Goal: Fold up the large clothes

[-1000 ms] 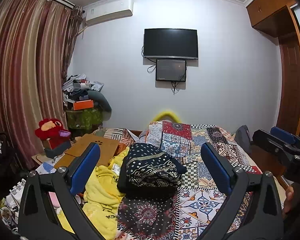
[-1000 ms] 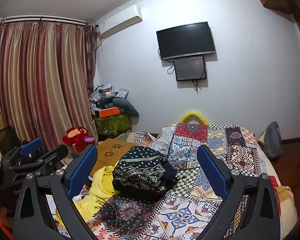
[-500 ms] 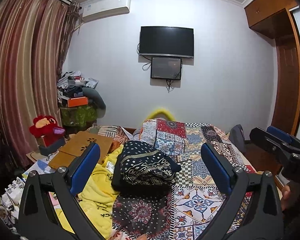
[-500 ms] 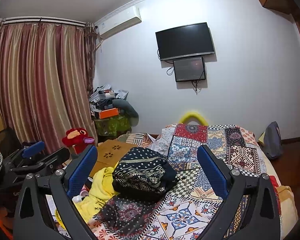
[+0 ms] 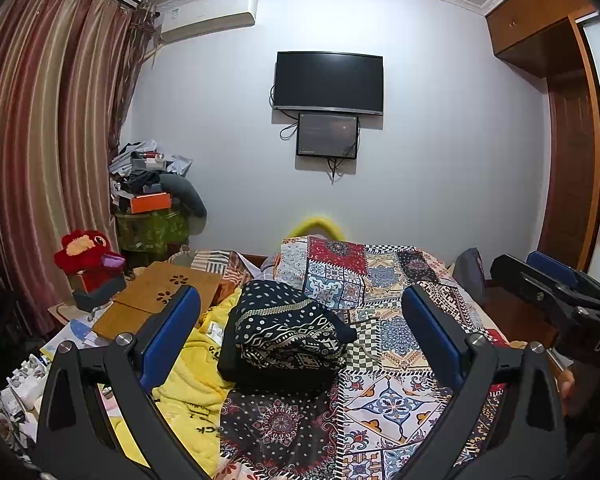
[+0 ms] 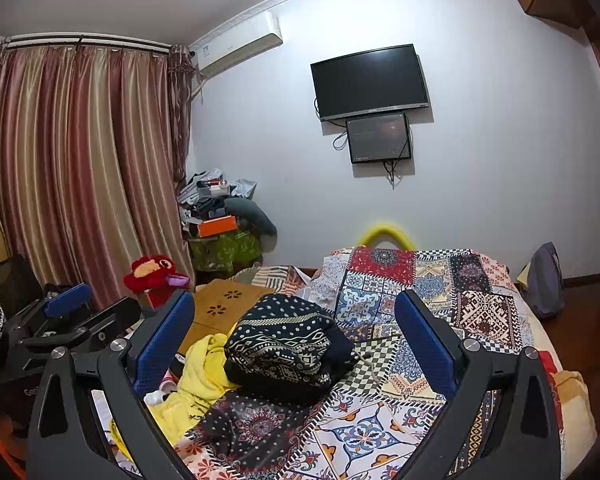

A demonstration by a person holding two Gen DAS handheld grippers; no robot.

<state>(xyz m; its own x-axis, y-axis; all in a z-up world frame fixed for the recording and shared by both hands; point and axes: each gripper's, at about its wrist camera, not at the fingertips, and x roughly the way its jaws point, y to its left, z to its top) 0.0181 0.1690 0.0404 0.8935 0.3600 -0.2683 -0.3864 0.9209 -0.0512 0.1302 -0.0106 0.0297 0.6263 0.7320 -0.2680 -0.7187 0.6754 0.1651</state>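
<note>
Garment (image 5: 286, 338) folded, dark patterned bundle on patchwork bedspread (image 5: 396, 332).

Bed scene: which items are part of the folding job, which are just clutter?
Job:
- dark patterned folded garment
- crumpled yellow garment
- left gripper, right gripper, both open, empty

Clutter:
- red plush toy
- wooden lap tray
- black wall television
- orange box
</note>
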